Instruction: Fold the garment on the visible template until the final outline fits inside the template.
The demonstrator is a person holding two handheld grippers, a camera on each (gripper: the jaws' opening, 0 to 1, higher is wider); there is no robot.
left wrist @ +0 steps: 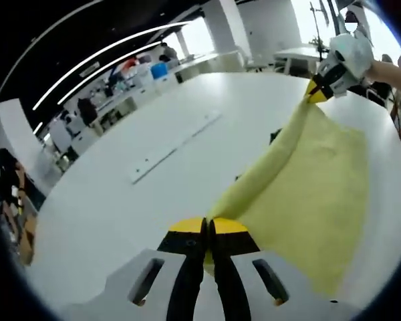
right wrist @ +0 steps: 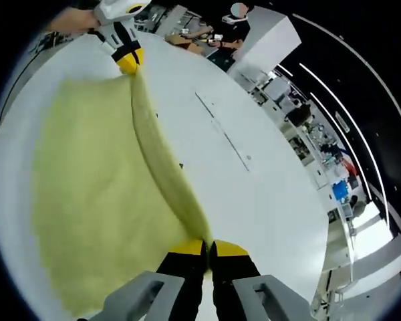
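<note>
While both grippers are clamping opposite ends of the yellow garment point(left wrist: 307, 194), left gripper point(left wrist: 209, 227) and right gripper point(right wrist: 207, 249) are lifting its edge above the white table point(left wrist: 120, 200); folding is seemingly just beginning.

A white table point(left wrist: 120, 200) carries a long seam point(left wrist: 177, 147); cluttered benches point(left wrist: 120, 87) and a blue bin point(left wrist: 160, 69) stand behind.
</note>
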